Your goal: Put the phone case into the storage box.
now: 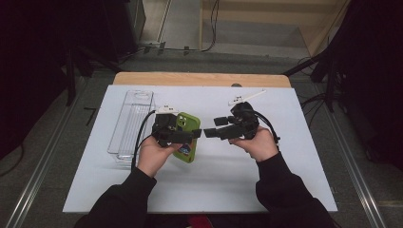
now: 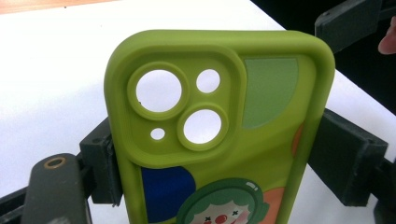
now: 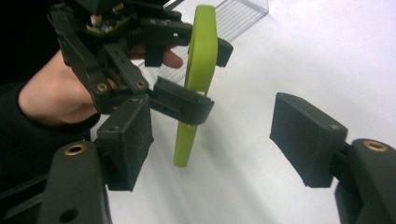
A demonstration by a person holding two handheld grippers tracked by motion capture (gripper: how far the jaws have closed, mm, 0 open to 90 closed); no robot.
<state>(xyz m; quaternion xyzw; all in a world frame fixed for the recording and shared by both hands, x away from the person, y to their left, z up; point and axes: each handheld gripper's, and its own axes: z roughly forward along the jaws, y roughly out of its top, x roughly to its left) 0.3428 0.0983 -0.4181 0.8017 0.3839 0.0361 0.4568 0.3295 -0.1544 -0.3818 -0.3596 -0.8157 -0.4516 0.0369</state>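
Note:
A lime-green phone case (image 1: 188,127) with camera cut-outs and a cartoon clown print (image 2: 219,140) is held off the white table sheet. My left gripper (image 1: 183,137) is shut on it, and its black pads (image 2: 100,170) press both long edges. The right gripper view shows the case (image 3: 201,60) edge-on with the left gripper clamped around its middle. My right gripper (image 1: 214,127) points at the case from the right, a short gap away. Its jaws stand open, and its pads (image 3: 306,140) touch nothing. The case's lower end hangs just beyond them.
A clear plastic tray (image 1: 130,123) lies on the left part of the white sheet (image 1: 214,185), and it appears again (image 3: 238,14) behind the left hand. The wooden table edge (image 1: 199,78) runs along the back. Dark stands and cables surround the table.

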